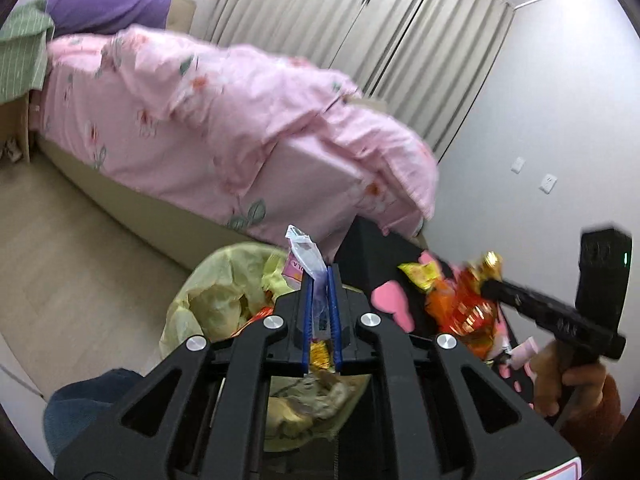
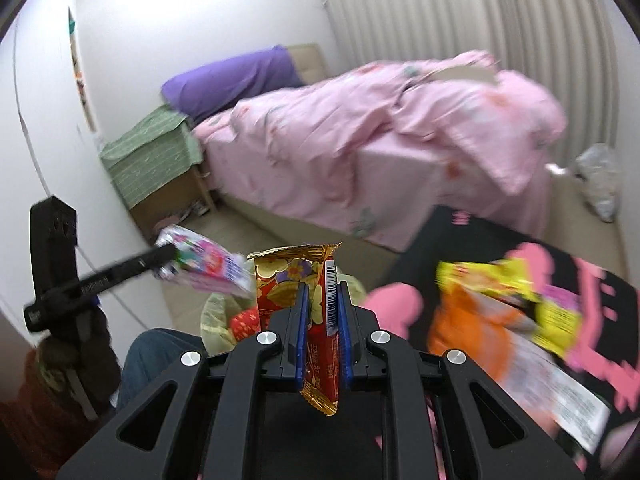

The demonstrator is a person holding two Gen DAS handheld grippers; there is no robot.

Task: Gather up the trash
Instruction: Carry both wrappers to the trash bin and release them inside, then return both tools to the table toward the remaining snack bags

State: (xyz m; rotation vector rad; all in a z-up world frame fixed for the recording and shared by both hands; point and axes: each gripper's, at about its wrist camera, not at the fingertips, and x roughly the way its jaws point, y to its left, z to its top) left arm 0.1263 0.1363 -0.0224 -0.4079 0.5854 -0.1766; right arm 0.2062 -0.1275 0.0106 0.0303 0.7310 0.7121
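**Both grippers loaded, drop pending**

Left gripper [image 1: 320, 276] pinches a purple wrapper [image 1: 304, 256]; right gripper [image 2: 323, 300] clamps a red wrapper [image 2: 316, 280]. Judgement: centre each over the yellow trash bag [image 1: 216, 292] before releasing. Bag sits directly below left gripper; more wrappers [image 2: 492, 304] lie on the black desk [image 2: 448, 232].

Home bedroom: bed w/ pink floral duvet [image 1: 224, 120], purple pillow [image 1: 106, 2], pleated curtains [image 1: 360, 20].
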